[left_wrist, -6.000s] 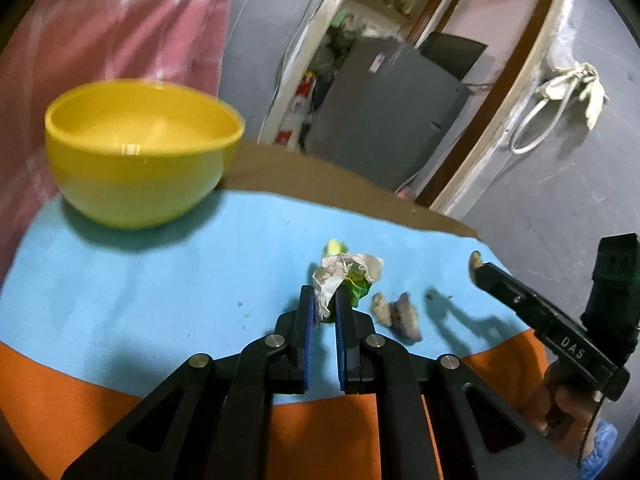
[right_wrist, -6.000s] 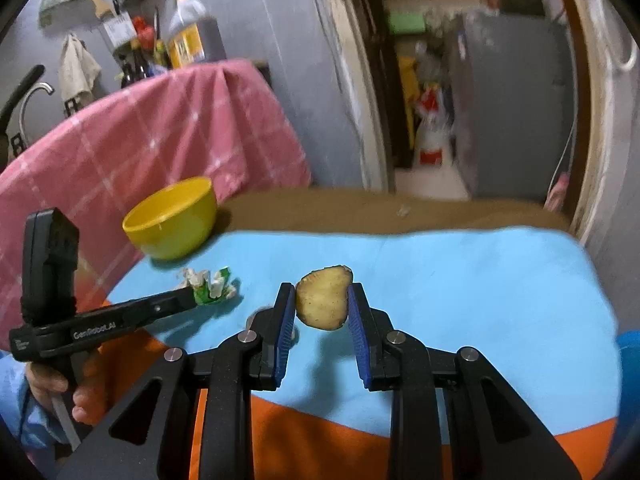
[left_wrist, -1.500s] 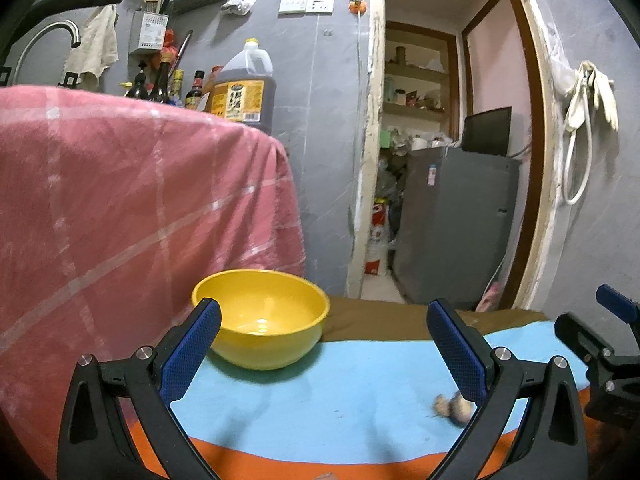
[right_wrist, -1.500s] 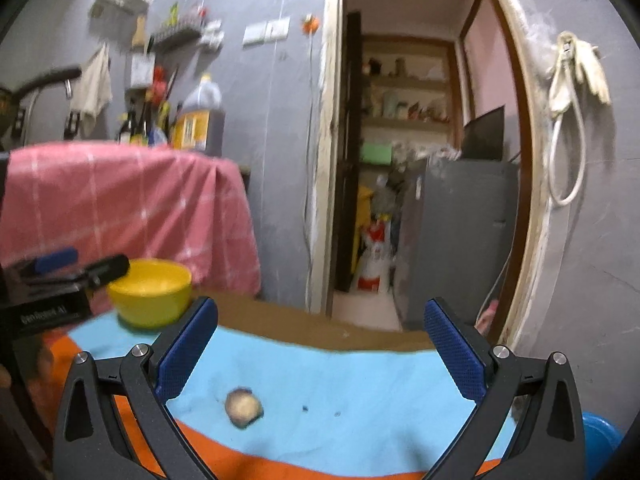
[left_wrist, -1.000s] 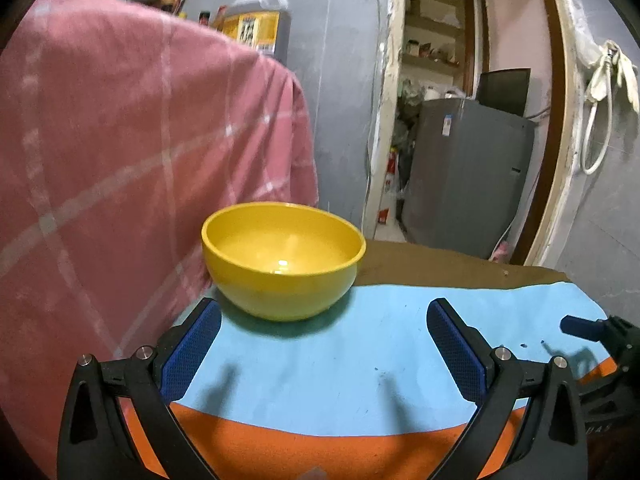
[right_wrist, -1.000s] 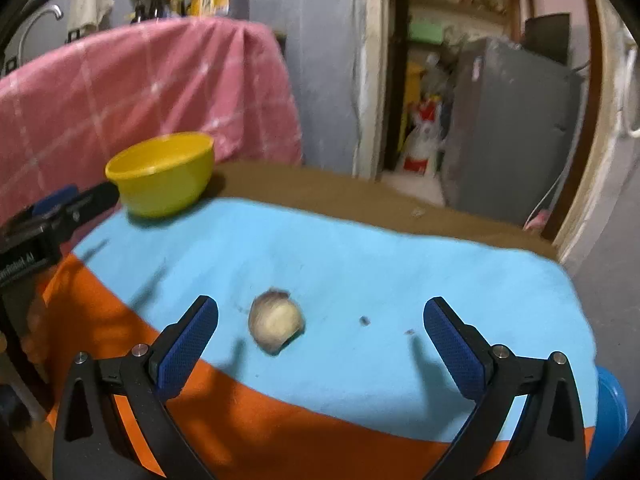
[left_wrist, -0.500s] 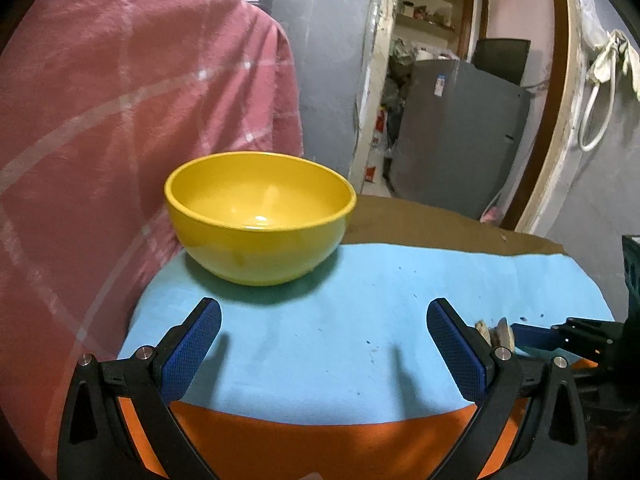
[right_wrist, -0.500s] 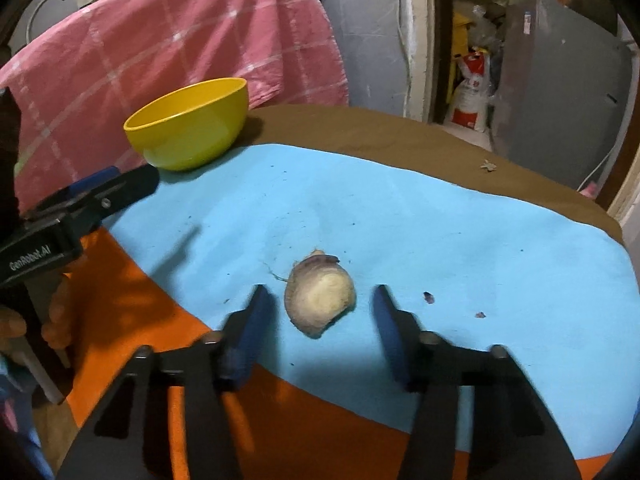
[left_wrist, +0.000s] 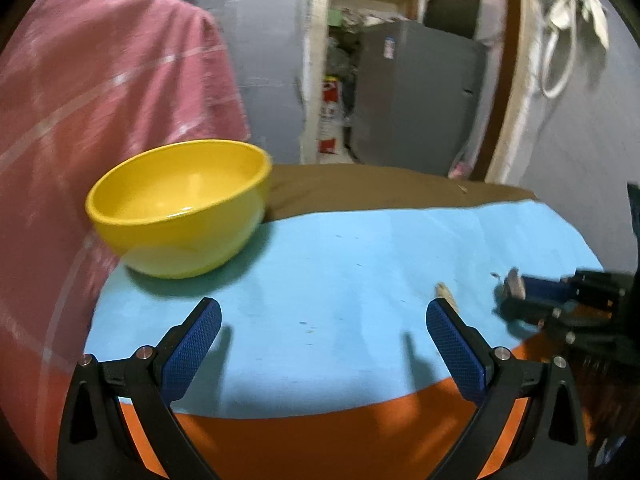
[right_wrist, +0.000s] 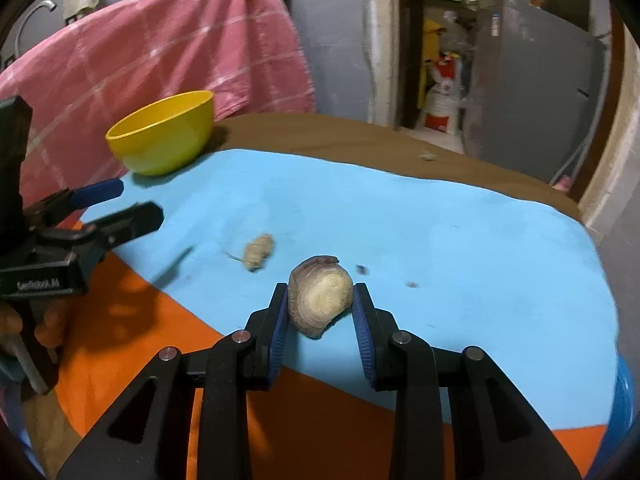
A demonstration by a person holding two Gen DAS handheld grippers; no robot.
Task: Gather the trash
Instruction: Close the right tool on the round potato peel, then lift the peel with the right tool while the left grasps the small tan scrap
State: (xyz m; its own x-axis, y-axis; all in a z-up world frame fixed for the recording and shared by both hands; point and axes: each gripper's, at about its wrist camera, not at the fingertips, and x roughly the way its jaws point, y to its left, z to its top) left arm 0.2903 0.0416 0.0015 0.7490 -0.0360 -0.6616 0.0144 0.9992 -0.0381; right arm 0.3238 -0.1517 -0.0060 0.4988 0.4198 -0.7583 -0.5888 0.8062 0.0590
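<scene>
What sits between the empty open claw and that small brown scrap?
Nothing: the right camera shows only bare blue cloth between the left gripper and the scrap.

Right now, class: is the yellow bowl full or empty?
Empty, as far as shown: the yellow bowl shows only its bare, glossy inside in the left wrist view, with no trash visible.

The right tool point(right_wrist: 320, 314) has been closed from wide open onto the peel scrap point(right_wrist: 320, 300); the wrapper held earlier by the left tool point(left_wrist: 320, 334), now spread wide, is gone from view
</scene>
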